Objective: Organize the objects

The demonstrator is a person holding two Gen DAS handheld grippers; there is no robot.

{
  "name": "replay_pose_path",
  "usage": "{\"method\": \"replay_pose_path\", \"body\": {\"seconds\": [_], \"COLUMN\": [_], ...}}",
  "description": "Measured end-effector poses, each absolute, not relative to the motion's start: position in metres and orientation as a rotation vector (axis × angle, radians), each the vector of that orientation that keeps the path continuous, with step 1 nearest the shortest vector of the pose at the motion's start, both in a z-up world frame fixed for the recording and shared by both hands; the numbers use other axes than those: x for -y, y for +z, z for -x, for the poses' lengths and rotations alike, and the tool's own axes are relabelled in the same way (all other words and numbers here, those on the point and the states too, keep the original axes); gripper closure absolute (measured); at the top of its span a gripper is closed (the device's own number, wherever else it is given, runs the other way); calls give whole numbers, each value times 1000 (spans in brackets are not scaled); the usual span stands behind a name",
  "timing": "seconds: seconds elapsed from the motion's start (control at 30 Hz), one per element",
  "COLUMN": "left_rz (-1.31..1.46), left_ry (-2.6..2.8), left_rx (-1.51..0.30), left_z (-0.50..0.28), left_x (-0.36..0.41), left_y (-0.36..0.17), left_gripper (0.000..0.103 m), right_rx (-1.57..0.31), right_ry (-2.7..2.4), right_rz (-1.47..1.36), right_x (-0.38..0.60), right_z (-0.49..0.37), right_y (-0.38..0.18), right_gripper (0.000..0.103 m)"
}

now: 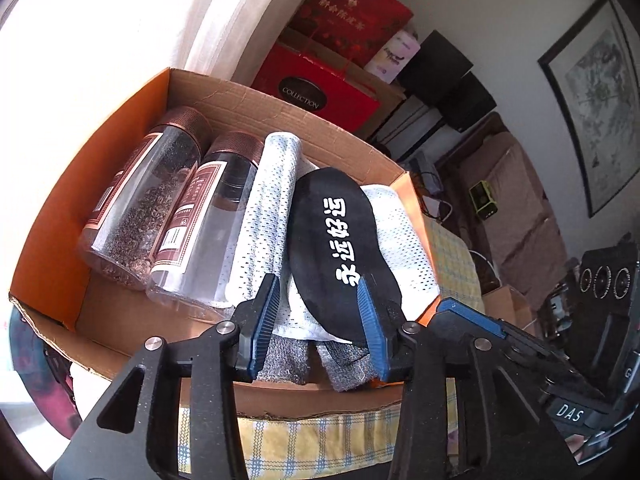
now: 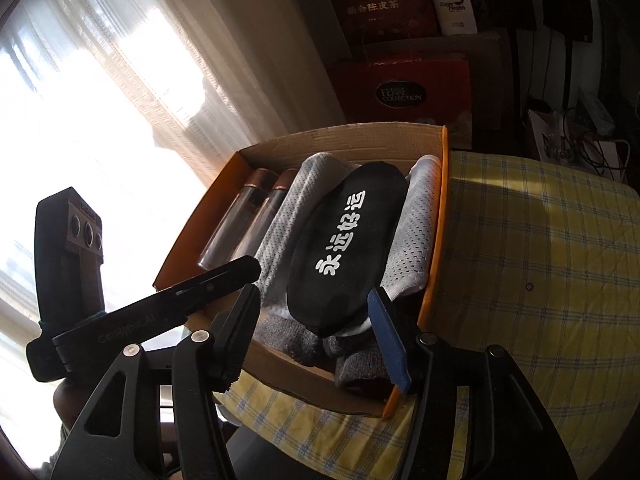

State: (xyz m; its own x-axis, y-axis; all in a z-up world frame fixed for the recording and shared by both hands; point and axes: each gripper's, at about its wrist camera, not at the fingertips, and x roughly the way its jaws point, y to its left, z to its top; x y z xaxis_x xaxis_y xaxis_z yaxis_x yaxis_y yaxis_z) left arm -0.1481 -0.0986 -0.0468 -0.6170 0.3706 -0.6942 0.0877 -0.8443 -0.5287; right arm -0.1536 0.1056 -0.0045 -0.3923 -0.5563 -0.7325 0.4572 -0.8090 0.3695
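Socks (image 1: 340, 236) and jars (image 1: 160, 200) in box (image 1: 280, 108)

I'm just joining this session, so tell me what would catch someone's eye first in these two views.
The black insole with white Chinese characters stands out, lying on top of white mesh cloth in the middle of the cardboard box. Left of it, two clear jars with copper lids lie side by side against the orange inner wall. Both the left gripper and the right gripper hover open at the box's near end.

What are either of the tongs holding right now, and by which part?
Nothing. Both the left tongs and the right tongs are open above the cardboard box, gripping no item.
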Motion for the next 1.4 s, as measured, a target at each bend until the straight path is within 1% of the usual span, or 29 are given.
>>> {"method": "replay_pose_path", "body": {"seconds": [0.07, 0.13, 0.17, 0.2, 0.43, 0.47, 0.5, 0.53, 0.57, 0.7, 0.73, 0.77, 0.8, 0.83, 0.97, 1.13, 1.3, 1.4], "left_rz": [1271, 1250, 1240, 1226, 1165, 1161, 1153, 1134, 1110, 1090, 1087, 1084, 1076, 1069, 1061, 1077, 1059, 1079], "left_ry": [2581, 2605, 2623, 2641, 2725, 2727, 2728, 2730, 2732, 2736, 2733, 2733, 2731, 2727, 2716, 2763, 2781, 2813], "left_rx": [762, 714, 686, 662, 454, 428, 403, 388, 385, 332, 323, 315, 313, 314, 293, 248, 259, 216], "left_z": [144, 138, 135, 132, 111, 109, 107, 104, 101, 93, 92, 90, 88, 86, 78, 66, 51, 42], "left_x": [95, 91, 89, 87, 65, 59, 55, 51, 48, 36, 33, 31, 29, 27, 18, 9, 3, -1], "left_y": [-41, -34, -30, -26, -6, -4, -2, 0, 3, 10, 11, 12, 13, 14, 16, 17, 16, 15], "left_gripper": [57, 54, 49, 47, 45, 40, 34, 20, 14, 14, 13, 7, 4, 1, 0, 0, 0, 0], "right_rx": [139, 124, 113, 100, 65, 59, 54, 53, 53, 71, 80, 87, 89, 85, 56, 71, 78, 62], "right_ry": [-2221, -2253, -2272, -2291, -2380, -2398, -2416, -2433, -2447, -2481, -2483, -2486, -2493, -2504, -2563, -2630, -2679, -2706], "right_rz": [-1206, -1192, -1185, -1177, -1148, -1144, -1140, -1136, -1132, -1133, -1132, -1129, -1123, -1116, -1098, -1088, -1080, -1080], "right_x": [-106, -108, -114, -117, -141, -144, -148, -150, -154, -169, -172, -175, -178, -181, -190, -205, -217, -223], "right_z": [150, 148, 143, 140, 124, 123, 121, 120, 118, 114, 112, 110, 108, 105, 94, 78, 61, 49], "right_y": [-3, 0, 3, 4, 12, 13, 14, 14, 15, 16, 16, 17, 18, 19, 19, 19, 19, 18], "right_gripper": [43, 41, 39, 39, 33, 29, 27, 22, 21, 17, 15, 11, 7, 0, 0, 0, 0, 0]}}
